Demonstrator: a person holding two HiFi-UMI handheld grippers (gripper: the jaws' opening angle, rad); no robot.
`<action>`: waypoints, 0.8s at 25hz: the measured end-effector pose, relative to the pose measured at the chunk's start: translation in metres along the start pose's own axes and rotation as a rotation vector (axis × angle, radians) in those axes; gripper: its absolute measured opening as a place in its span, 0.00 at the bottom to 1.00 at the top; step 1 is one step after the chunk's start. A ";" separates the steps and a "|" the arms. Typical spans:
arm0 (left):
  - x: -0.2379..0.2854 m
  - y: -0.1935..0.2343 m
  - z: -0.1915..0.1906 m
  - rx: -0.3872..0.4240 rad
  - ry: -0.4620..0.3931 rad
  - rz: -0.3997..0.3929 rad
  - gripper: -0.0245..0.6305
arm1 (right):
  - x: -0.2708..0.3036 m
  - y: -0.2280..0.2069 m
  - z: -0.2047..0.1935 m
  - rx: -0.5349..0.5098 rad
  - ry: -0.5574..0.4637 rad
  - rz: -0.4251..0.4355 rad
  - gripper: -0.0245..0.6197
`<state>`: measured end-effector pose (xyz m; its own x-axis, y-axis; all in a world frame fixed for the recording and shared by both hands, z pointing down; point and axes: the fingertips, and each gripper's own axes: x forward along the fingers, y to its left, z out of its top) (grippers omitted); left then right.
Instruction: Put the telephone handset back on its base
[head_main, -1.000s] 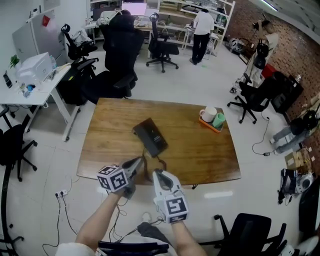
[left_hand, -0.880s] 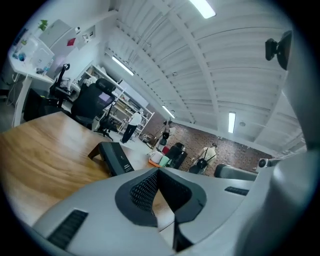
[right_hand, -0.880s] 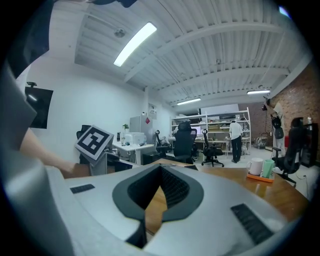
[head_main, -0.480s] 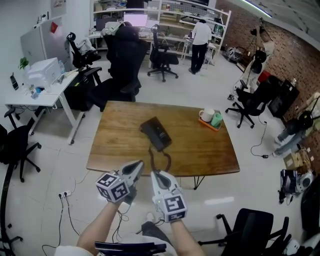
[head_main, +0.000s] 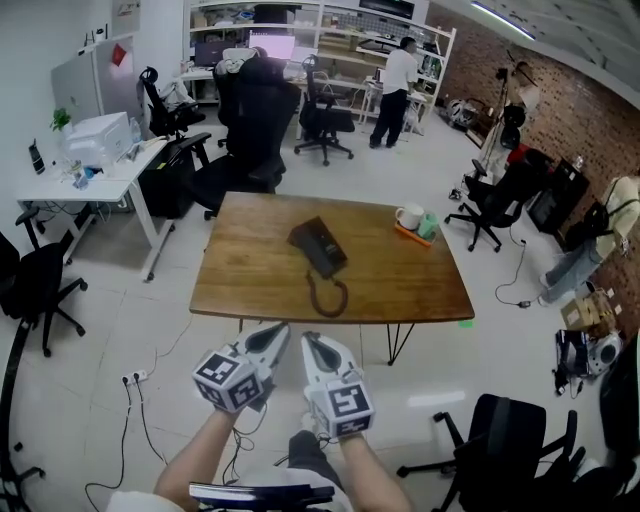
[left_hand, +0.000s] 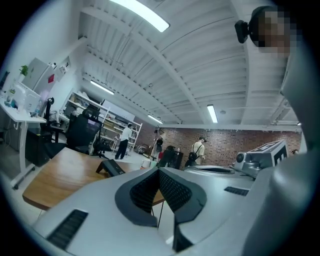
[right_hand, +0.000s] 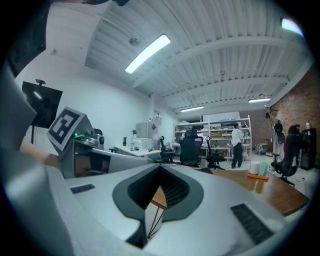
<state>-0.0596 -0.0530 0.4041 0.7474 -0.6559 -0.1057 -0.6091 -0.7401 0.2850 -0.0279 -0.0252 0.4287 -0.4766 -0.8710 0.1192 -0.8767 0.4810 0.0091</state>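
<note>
Well ahead of my fingertips, on the wooden table (head_main: 250, 275), lies the black telephone (head_main: 320, 246). Its dark cord (head_main: 328, 298) loops toward the near edge. My left gripper (head_main: 274, 337) and right gripper (head_main: 311, 346) hover short of the table, side by side. Both have their jaws pressed together, empty, and their cubes carry black-and-white square markers.

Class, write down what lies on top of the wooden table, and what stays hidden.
On the wooden table: a black telephone, its cord looped toward the near edge, and an orange tray with a white mug and green cup. The tabletop beneath them is covered.
</note>
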 end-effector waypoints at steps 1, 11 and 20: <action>-0.008 -0.006 0.000 0.000 -0.001 -0.001 0.04 | -0.007 0.004 -0.001 0.001 -0.003 -0.006 0.05; -0.071 -0.052 -0.001 0.050 -0.010 -0.008 0.04 | -0.062 0.050 0.003 -0.005 -0.019 -0.016 0.04; -0.095 -0.082 0.003 0.064 -0.031 -0.009 0.04 | -0.088 0.073 0.002 -0.020 -0.025 -0.035 0.04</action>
<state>-0.0818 0.0692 0.3876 0.7452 -0.6526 -0.1373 -0.6188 -0.7534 0.2223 -0.0498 0.0866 0.4163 -0.4475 -0.8894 0.0935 -0.8914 0.4520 0.0329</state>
